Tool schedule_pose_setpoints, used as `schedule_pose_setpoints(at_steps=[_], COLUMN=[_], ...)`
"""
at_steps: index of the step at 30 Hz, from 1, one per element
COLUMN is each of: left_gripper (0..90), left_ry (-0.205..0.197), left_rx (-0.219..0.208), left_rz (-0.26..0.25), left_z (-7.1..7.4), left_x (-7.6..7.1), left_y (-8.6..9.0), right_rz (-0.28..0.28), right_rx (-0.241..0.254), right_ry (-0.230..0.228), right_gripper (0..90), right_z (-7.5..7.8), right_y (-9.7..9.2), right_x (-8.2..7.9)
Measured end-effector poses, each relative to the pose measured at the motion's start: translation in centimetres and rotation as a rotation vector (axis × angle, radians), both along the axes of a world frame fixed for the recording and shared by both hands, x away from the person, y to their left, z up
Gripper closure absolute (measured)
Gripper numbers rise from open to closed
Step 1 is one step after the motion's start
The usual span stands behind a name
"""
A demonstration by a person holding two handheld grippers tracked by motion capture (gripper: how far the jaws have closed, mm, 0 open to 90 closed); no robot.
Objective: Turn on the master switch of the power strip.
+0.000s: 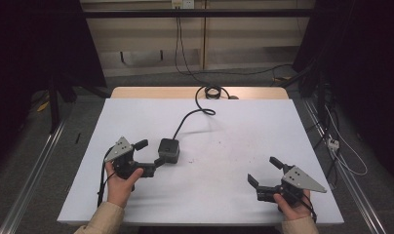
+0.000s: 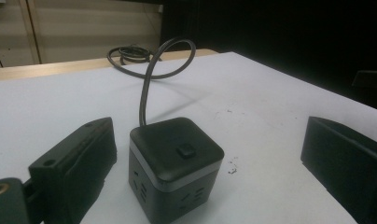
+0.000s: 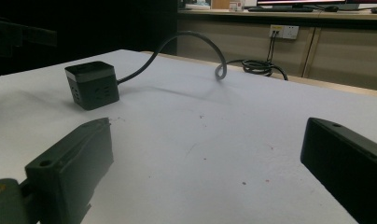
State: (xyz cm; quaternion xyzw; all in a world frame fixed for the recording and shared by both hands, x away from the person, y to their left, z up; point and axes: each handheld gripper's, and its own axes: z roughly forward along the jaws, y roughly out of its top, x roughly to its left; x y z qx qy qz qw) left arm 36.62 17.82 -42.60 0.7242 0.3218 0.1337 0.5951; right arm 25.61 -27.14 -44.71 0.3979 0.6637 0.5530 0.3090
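The power cube (image 1: 168,149) stands upright on the white desk (image 1: 234,141), left of the desk's centre in the high view. It is a dark cube with a pale band below its top face; a small button sits on the top face, and socket slots show on the side faces in the left gripper view (image 2: 175,165). Its cable (image 1: 187,117) leaves the far side of the cube, arcs toward 1 o'clock and ends in a coil (image 1: 213,91) at the far edge of the desk, at 12 o'clock.

The left gripper (image 1: 152,153) lies at 9 o'clock of the cube, held in the person's left hand (image 1: 121,183). Its fingers (image 2: 77,168) are released and spread wide. In the left gripper view the cube sits between them, closer to the left finger; a gap shows to the right finger, and contact with the left one cannot be told.

The right gripper (image 1: 264,171) is held in the right hand (image 1: 295,207) at 4 o'clock of the cube, well apart from it, near the desk's front right corner. Its fingers (image 3: 74,163) are released, spread wide, with bare desk between them. The right gripper view shows the cube (image 3: 91,84) farther off at 10 o'clock, its cable (image 3: 186,44) curving away behind it
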Motion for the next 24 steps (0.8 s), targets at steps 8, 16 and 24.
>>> schedule_pose_setpoints(at_steps=[8,16,24], left_gripper=[3.0,2.9,3.4], left_ry=[0.003,0.007,0.010], left_rx=[0.016,0.023,0.033], left_rz=[-0.004,-0.006,-0.013], left_z=[-0.1,-0.1,-0.1], left_x=[0.3,0.6,0.8], left_y=[-0.4,-0.8,-1.3], right_rz=[0.001,0.000,0.003], right_rx=[0.000,0.000,-0.002], right_ry=[-0.003,-0.003,-0.004], right_gripper=[2.0,2.0,2.0], right_z=[0.0,0.0,0.0], right_y=[0.0,0.0,0.0], right_x=[0.0,0.0,0.0])
